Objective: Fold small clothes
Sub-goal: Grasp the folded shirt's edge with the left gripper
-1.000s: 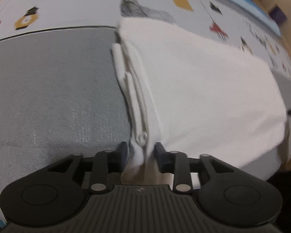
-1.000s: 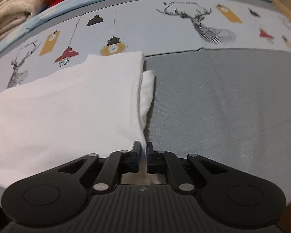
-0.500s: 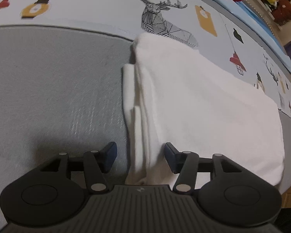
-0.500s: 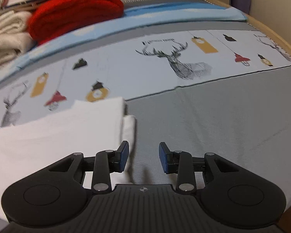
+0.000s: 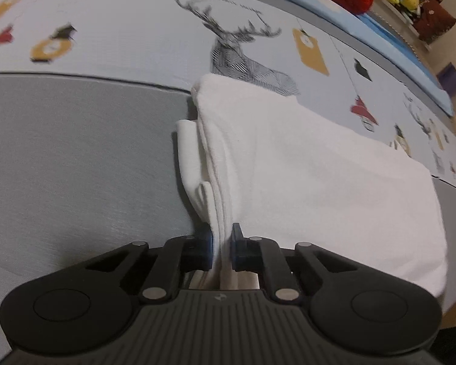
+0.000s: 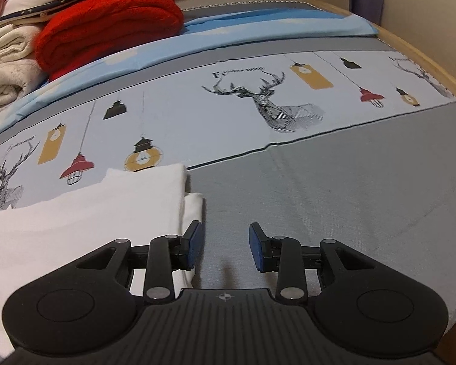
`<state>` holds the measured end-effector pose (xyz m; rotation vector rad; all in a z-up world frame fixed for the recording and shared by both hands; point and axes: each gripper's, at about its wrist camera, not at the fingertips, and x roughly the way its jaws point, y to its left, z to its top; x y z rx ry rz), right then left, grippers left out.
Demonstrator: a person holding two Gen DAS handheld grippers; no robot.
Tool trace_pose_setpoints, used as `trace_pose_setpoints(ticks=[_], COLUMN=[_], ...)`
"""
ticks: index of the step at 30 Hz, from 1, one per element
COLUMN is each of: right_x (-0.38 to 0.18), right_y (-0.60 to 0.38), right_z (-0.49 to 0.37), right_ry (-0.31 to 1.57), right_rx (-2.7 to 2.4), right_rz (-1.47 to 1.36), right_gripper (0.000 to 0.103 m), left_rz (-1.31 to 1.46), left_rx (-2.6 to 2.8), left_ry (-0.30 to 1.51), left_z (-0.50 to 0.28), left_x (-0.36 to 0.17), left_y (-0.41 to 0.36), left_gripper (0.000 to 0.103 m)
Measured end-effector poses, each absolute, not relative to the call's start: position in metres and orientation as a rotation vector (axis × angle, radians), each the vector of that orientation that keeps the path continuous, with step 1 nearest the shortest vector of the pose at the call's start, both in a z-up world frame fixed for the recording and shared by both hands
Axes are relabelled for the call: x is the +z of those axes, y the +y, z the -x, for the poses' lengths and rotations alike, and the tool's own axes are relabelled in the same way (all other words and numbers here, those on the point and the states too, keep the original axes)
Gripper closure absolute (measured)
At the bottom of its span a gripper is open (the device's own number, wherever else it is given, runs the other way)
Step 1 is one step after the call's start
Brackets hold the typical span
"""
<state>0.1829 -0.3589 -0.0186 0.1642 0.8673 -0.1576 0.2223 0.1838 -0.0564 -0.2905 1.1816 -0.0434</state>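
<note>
Half a second ago my left gripper [image 5: 221,251] stood wide around the hem; now it has pinched the near edge of the folded white garment [image 5: 304,164] lying on the grey bedspread [image 5: 76,158]. My right gripper [image 6: 225,246] gapes wider, holding nothing, beside that garment.

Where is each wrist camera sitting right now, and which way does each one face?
Left wrist: behind the left tongs, looking along the white folded garment whose near edge they pinch; only the tongs show.
Right wrist: behind the open right tongs, over the grey bedspread, facing the red blanket; only the tongs show.
Shared: the garment and the deer print.
</note>
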Motion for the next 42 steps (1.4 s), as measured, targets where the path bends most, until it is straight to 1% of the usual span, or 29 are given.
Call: trace_pose_setpoints(ticks=[2,3,5,6,7,9,17,18,19,22,25,28,32,35,37,42], right_x=[-0.019,-0.019,-0.020,-0.020,-0.020,-0.020,-0.019,-0.019,-0.019,-0.018,-0.018,-0.017,-0.017,-0.016,-0.016,-0.015], right_y=[-0.352,-0.350,-0.345,-0.343,-0.341,-0.338,-0.343,-0.344,-0.345,-0.347,-0.347,-0.346,-0.341,-0.338,-0.337,-0.338], right_z=[-0.184,-0.184,-0.184,-0.184,-0.184,-0.183,-0.179,-0.179,-0.178,-0.176,-0.175,-0.175,-0.175,-0.175,-0.175,-0.174], right_ry=[0.870,0.871,0.874,0.874,0.875,0.875,0.875,0.875,0.875,0.871,0.867,0.865,0.864,0.863,0.861,0.861], right_rx=[-0.148,-0.144,-0.138,-0.135,-0.133,-0.133,-0.154,-0.157,-0.159,-0.164,-0.168,-0.168,-0.162,-0.156,-0.154,-0.156], right_rz=[-0.151,-0.145,-0.134,-0.128,-0.123,-0.116,-0.117,-0.116,-0.115,-0.115,-0.118,-0.115,-0.108,-0.101,-0.099,-0.098], right_gripper=[0.068,0.068,0.068,0.068,0.068,0.068,0.068,0.068,0.068,0.068,0.068,0.068,0.068,0.068,0.068,0.068], left_rz=[0.292,0.315,0.335,0.332,0.327,0.318,0.271,0.265,0.262,0.248,0.227,0.231,0.236,0.256,0.253,0.218], left_rx=[-0.018,-0.015,-0.010,-0.006,-0.004,-0.003,-0.013,-0.015,-0.021,-0.035,-0.049,-0.052,-0.051,-0.046,-0.045,-0.052], left_ry=[1.189,1.198,1.204,1.212,1.219,1.236,1.248,1.247,1.246,1.242,1.236,1.230,1.226,1.235,1.242,1.244], left_z=[-0.219,-0.217,-0.216,-0.215,-0.213,-0.212,-0.216,-0.216,-0.217,-0.217,-0.217,-0.215,-0.214,-0.214,-0.215,-0.216], left_x=[-0.056,-0.058,-0.060,-0.061,-0.063,-0.068,-0.076,-0.076,-0.076,-0.076,-0.075,-0.073,-0.071,-0.072,-0.073,-0.075], left_y=[0.189,0.193,0.196,0.197,0.197,0.196,0.186,0.185,0.184,0.180,0.178,0.180,0.180,0.184,0.183,0.178], left_gripper=[0.091,0.089,0.081,0.070,0.064,0.062,0.062,0.065,0.070,0.078,0.083,0.087,0.086,0.082,0.077,0.077])
